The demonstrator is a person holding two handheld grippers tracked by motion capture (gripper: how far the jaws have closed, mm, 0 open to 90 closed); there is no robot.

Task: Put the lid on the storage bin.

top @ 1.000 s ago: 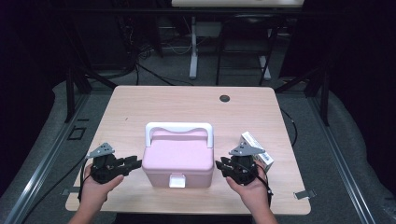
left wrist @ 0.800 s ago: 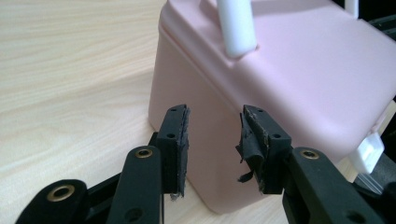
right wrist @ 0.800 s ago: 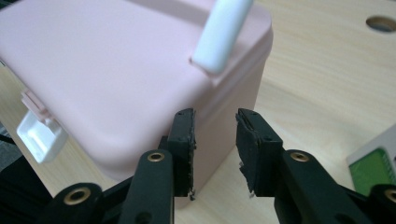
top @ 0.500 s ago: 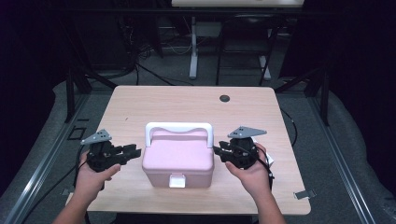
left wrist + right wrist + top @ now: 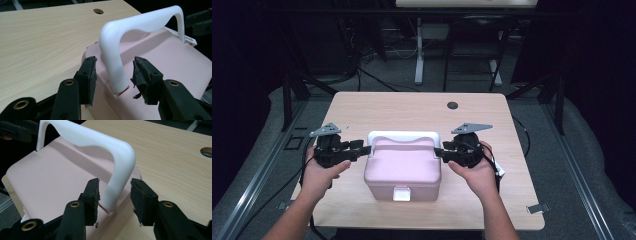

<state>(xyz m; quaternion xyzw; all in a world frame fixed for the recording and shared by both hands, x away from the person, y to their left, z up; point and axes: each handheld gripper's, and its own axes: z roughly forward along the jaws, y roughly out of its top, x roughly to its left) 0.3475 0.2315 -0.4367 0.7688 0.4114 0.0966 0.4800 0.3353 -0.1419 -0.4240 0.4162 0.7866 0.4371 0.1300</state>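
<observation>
Box: pink box point(image 5: 403, 170) sits mid-table, near front edge.
Handle: white handle point(image 5: 140, 27) raised.
Left gripper point(image 5: 113, 75): jaws apart, straddling a handle leg.
Right gripper point(image 5: 113, 192): same, opposite leg.
Risk: uneven closing could skew the handle; smooth plastic may slip, likely tipping the box.

Both tools have closed in on the pink box point(image 5: 403, 170) from either side. Left tool point(image 5: 113, 72) moved up and inward, jaws now straddling the left foot of the white handle point(image 5: 140, 27) (gaps on both sides). Right tool point(image 5: 113, 192) came in likewise, straddling the handle's right foot, covering the small white packet it was beside.
</observation>
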